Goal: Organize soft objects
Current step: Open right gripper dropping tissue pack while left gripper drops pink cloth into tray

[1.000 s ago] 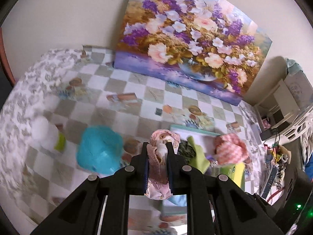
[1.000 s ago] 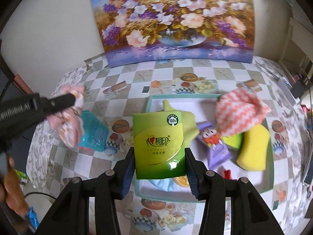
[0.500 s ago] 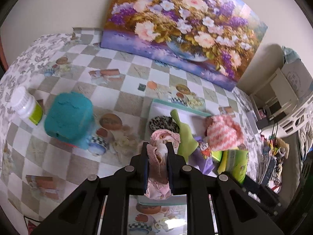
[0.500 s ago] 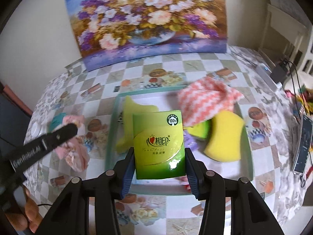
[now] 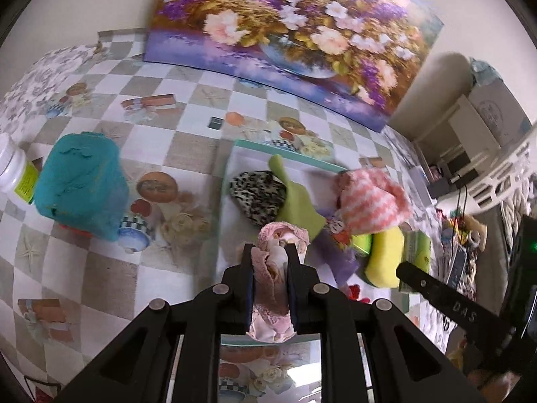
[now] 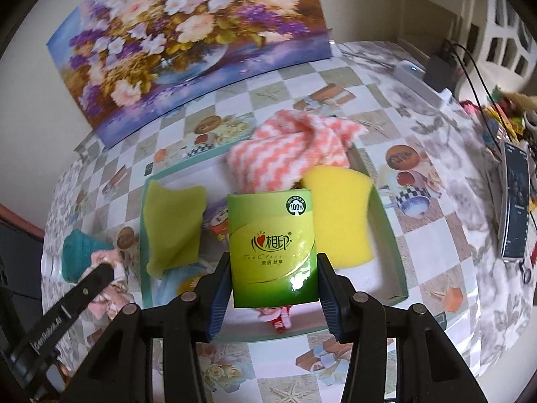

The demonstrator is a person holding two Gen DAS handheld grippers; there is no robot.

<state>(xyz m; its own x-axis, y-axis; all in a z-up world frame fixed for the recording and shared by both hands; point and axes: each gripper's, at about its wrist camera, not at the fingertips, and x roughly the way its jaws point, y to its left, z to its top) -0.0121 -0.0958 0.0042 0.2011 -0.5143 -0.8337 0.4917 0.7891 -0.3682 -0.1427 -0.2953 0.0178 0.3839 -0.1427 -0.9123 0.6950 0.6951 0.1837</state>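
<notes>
Right hand-held gripper (image 6: 273,285) grips tissue pack (image 6: 272,248) above tray (image 6: 386,211) holding sponge (image 6: 339,215).

The left gripper (image 5: 271,252) pinches a bunched pink lace cloth (image 5: 272,278) between its two black fingers, over the near left part of a shallow teal-rimmed tray (image 5: 255,145). In the tray lie a leopard-print cloth (image 5: 258,194), a lime-green cloth (image 5: 295,201) partly over it, a pink-and-white zigzag towel (image 5: 372,201), a yellow sponge (image 5: 384,255) and a purple packet (image 5: 335,255). The right gripper (image 5: 407,277) reaches in from the lower right, a green tissue pack (image 5: 418,245) at its tip. Left of the tray, on the checkered tablecloth (image 5: 188,154), stands a teal container (image 5: 80,184) with a white bottle (image 5: 15,173) beside it. A flower painting (image 5: 295,27) leans against the wall.
</notes>
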